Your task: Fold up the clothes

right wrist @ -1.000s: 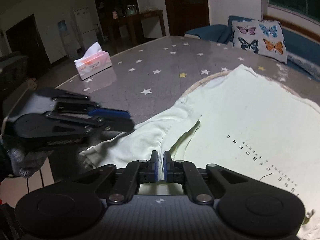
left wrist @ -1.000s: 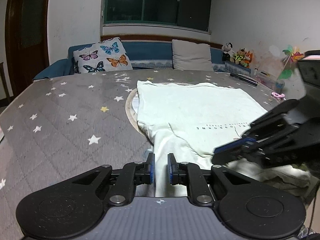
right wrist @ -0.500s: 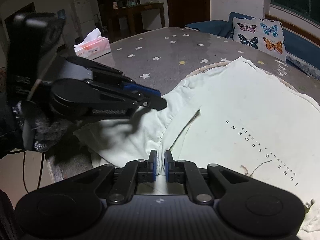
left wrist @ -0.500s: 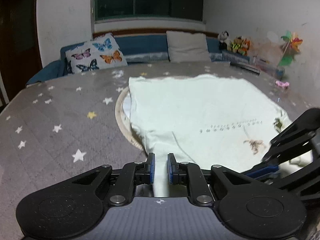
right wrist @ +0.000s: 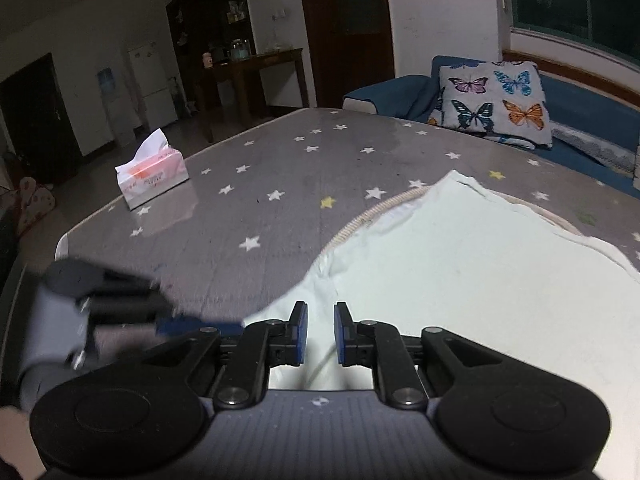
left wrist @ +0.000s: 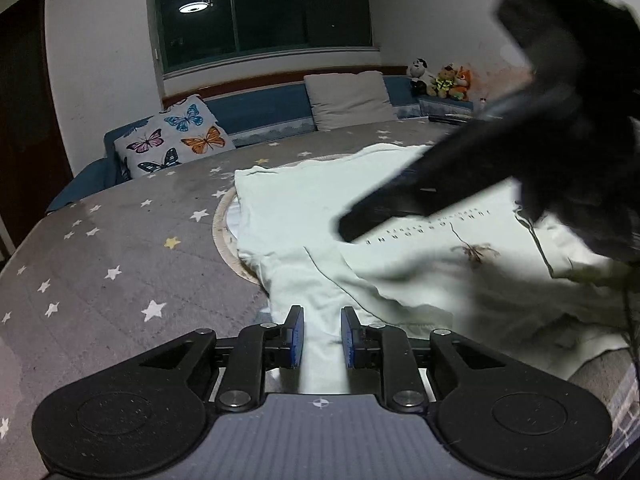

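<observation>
Spreading wider than before, left gripper (left wrist: pixel 320 336) and right gripper (right wrist: pixel 319 334) straddle the pale shirt (left wrist: pixel 304 216), gripping nothing; tissue box (right wrist: pixel 152 178) at ten o'clock.

Your left gripper (left wrist: pixel 321 336): low, level, jaws parted | Your right gripper (right wrist: pixel 320 334): low, jaws parted, crossing blurred above the left's view

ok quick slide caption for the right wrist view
Right gripper open over a pale t-shirt on a star-print table, tissue box behind.
</observation>
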Demonstrator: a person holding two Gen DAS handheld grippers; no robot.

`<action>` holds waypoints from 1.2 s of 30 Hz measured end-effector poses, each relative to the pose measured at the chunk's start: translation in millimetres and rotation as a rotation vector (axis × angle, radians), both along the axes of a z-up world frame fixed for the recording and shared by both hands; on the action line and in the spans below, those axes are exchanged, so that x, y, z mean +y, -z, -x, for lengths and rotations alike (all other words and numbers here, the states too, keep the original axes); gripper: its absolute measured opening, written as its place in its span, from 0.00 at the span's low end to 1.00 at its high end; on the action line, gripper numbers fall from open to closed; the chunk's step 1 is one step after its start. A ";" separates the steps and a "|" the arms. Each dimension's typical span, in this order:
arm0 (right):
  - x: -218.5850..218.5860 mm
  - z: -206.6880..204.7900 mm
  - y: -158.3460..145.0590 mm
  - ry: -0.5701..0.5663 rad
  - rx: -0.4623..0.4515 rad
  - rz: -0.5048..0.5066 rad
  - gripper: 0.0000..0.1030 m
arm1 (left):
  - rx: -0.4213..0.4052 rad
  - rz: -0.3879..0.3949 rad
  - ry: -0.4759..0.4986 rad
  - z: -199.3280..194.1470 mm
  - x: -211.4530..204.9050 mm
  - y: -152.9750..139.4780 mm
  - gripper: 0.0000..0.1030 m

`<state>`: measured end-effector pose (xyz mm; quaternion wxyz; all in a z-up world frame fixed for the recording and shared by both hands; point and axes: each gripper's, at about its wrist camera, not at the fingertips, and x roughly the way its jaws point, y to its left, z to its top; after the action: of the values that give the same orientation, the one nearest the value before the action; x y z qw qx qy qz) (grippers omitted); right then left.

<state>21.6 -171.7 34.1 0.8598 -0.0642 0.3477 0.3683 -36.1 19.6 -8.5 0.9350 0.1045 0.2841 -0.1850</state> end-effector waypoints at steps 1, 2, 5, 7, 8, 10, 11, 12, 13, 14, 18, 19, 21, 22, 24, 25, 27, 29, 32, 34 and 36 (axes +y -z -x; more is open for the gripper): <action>5.6 -4.2 2.5 -0.007 0.007 -0.001 0.12 | 0.001 0.001 0.001 0.4 -0.4 0.5 0.21; 11.3 -8.5 4.9 -0.015 0.013 -0.002 0.12 | 0.003 0.003 0.003 0.8 -0.8 1.0 0.21; 27.1 -16.5 13.6 -0.038 0.031 0.005 0.12 | 0.001 0.009 0.018 2.1 -1.7 1.3 0.21; 34.5 -19.6 20.2 -0.050 0.040 0.021 0.12 | 0.006 0.015 0.030 3.9 -3.1 2.3 0.21; 37.5 -21.5 23.5 -0.054 0.045 0.030 0.12 | 0.012 0.017 0.038 4.5 -4.3 3.3 0.21; 41.4 -24.6 28.7 -0.061 0.055 0.041 0.12 | 0.021 0.018 0.050 6.3 -7.2 5.9 0.21; 42.6 -26.0 30.8 -0.063 0.059 0.045 0.12 | 0.024 0.018 0.055 7.3 -8.9 7.3 0.22; 43.8 -27.3 32.9 -0.065 0.064 0.048 0.12 | 0.027 0.017 0.060 8.4 -10.2 8.5 0.23; 44.6 -28.3 34.4 -0.067 0.066 0.051 0.12 | 0.029 0.018 0.064 9.7 -10.8 9.1 0.24; 43.9 -27.6 33.6 -0.067 0.063 0.052 0.13 | 0.031 0.021 0.067 11.2 -11.0 9.5 0.24; 37.8 -21.3 26.5 -0.068 0.048 0.042 0.13 | 0.033 0.032 0.073 13.9 -11.5 8.4 0.25; 36.3 -18.3 24.6 -0.074 0.045 0.039 0.13 | 0.033 0.035 0.073 14.2 -11.2 7.7 0.26; 33.4 -11.7 25.8 -0.088 0.045 0.052 0.13 | 0.036 0.042 0.075 15.1 -9.7 6.3 0.27; 31.9 -8.4 26.4 -0.095 0.045 0.058 0.13 | 0.037 0.044 0.077 15.9 -9.1 5.8 0.29; 28.9 -1.8 27.6 -0.109 0.045 0.071 0.13 | 0.037 0.041 0.078 18.4 -7.2 4.6 0.31; 27.4 1.5 28.2 -0.116 0.045 0.077 0.13 | 0.036 0.040 0.079 19.9 -5.9 3.8 0.32; 24.5 8.1 29.4 -0.130 0.045 0.090 0.13 | 0.036 0.037 0.079 22.9 -3.0 2.1 0.34; 19.9 13.1 30.0 -0.133 0.045 0.095 0.13 | 0.035 0.035 0.074 25.5 1.8 -0.4 0.37; 10.7 20.7 27.8 -0.125 0.041 0.095 0.14 | 0.034 0.038 0.055 28.8 10.3 -4.7 0.39; 6.1 25.0 26.7 -0.122 0.045 0.095 0.15 | 0.032 0.039 0.039 32.3 14.0 -7.2 0.40; 5.4 28.4 28.4 -0.129 0.048 0.114 0.16 | 0.031 0.034 0.019 33.7 18.0 -9.4 0.41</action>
<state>-6.8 -166.4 5.7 0.8208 -0.1263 0.3837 0.4039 -69.9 37.6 0.9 0.9303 0.0885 0.2941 -0.2005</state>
